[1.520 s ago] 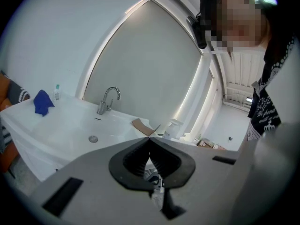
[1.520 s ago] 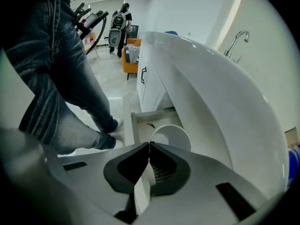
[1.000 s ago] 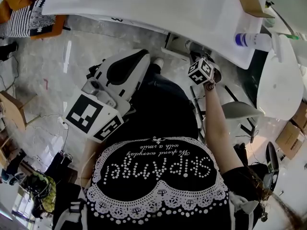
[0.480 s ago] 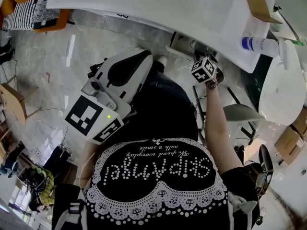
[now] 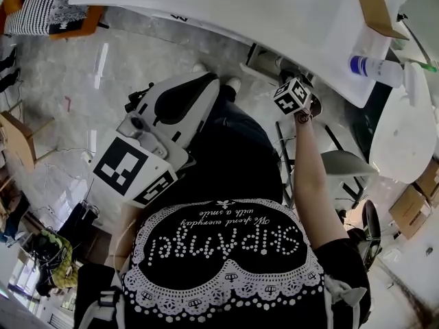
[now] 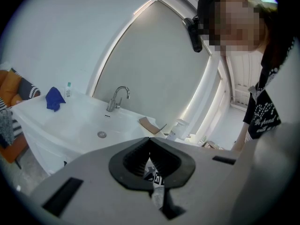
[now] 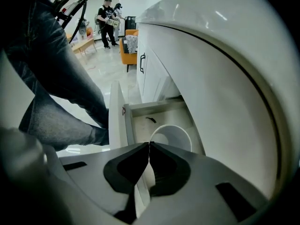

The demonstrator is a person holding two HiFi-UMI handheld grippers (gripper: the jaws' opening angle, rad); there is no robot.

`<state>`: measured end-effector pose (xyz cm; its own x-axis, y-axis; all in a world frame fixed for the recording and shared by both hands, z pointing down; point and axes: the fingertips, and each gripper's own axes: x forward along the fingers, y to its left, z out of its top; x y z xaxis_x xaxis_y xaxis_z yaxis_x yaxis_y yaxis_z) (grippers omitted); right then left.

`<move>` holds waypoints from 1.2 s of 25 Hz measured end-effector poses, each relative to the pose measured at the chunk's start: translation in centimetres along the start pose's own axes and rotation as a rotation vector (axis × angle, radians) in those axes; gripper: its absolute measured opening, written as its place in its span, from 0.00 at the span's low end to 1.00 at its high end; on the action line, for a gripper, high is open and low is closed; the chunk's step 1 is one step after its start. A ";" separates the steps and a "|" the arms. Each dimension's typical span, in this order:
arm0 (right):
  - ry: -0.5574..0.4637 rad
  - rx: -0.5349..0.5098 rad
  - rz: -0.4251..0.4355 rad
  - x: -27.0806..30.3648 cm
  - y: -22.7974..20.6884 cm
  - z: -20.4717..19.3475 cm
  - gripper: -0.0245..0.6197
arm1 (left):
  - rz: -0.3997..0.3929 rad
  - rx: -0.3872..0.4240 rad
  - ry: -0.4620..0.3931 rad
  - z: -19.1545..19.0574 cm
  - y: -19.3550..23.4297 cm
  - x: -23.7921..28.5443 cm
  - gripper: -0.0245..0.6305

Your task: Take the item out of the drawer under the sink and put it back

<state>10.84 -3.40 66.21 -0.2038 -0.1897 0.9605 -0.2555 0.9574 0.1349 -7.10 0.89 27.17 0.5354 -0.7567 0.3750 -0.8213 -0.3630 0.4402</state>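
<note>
The drawer (image 7: 154, 108) stands pulled out from under the white desk (image 5: 240, 5). Its flat front panel (image 7: 116, 116) sits close against the person's jeans leg (image 7: 56, 93), so there is little room on that side. The desk's rounded, glossy edge bulges over the drawer on the other side. That leaves a narrow slot of open space straight above the drawer's pale, matte floor.

The round white container (image 7: 176, 134) lies inside the drawer, toward its outer end. It is smooth and thin-rimmed, with its mouth turned up toward the camera. Its near part is hidden behind the tongs, and no long axis can be made out. A small dark curved piece (image 7: 150, 120) lies apart from it, nearer the drawer's back wall.

The right tongs (image 7: 150, 144) hang steeply downward over the drawer with their black ribbed pads closed tip to tip. They hold nothing, and the drawer's side wall shows through the gap below the tips.

The left tongs (image 6: 150, 139) are also closed and empty, held up at chest level and aimed across the sink basin (image 6: 89, 125). A chrome tap (image 6: 117, 97), a blue cloth (image 6: 55, 99), a flat piece of cardboard (image 6: 149, 124) and a spray bottle (image 6: 176, 128) stand along the top. The polished stone floor (image 5: 62, 94) to the person's left is open.
</note>
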 end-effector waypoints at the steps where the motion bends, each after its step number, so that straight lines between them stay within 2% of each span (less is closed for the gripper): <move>1: 0.002 0.005 0.002 0.1 0.0 0.0 0.07 | 0.002 -0.003 0.001 -0.1 0.0 -0.1 0.04; 6: 0.008 0.031 0.013 0.7 -0.4 -0.3 0.07 | 0.013 -0.020 0.007 -0.5 0.3 -0.1 0.04; 30: 0.042 0.028 0.034 3.0 -1.0 0.0 0.07 | 0.039 -0.047 0.025 -1.1 1.7 -0.4 0.04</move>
<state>10.44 -4.93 68.97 -0.1732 -0.1476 0.9738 -0.2756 0.9565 0.0960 -8.48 1.21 28.67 0.5079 -0.7562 0.4126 -0.8321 -0.3069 0.4619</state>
